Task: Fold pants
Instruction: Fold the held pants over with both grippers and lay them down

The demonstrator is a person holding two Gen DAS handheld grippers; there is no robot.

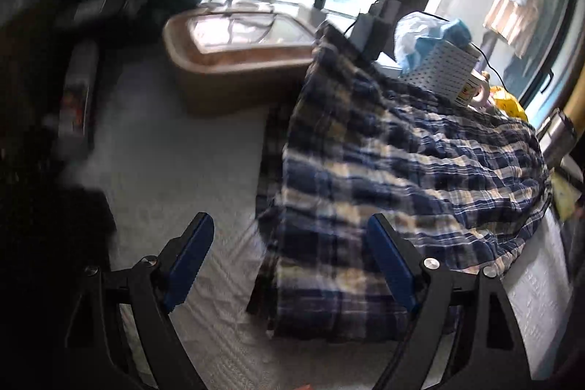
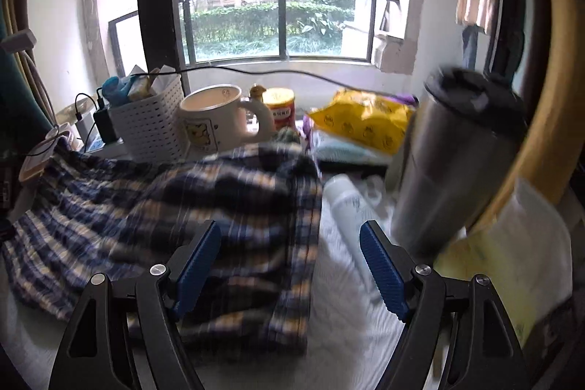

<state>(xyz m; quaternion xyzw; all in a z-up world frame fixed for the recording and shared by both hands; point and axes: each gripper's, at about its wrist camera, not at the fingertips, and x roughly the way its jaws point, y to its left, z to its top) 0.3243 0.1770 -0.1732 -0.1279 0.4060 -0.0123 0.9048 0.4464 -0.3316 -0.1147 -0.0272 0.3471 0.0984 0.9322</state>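
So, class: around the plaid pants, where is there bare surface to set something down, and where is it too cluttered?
Free: the pale cloth left of the plaid pants, bordered by the brown basin behind. Also a narrow strip between the pants' right edge and the steel tumbler. Crowded: behind the pants, with white basket, mug and yellow bag.

The plaid pants (image 1: 384,163), navy with cream and white stripes, lie folded and rumpled on the white cover just ahead of my claws, their folded edge running between my right claw's spread fingers.
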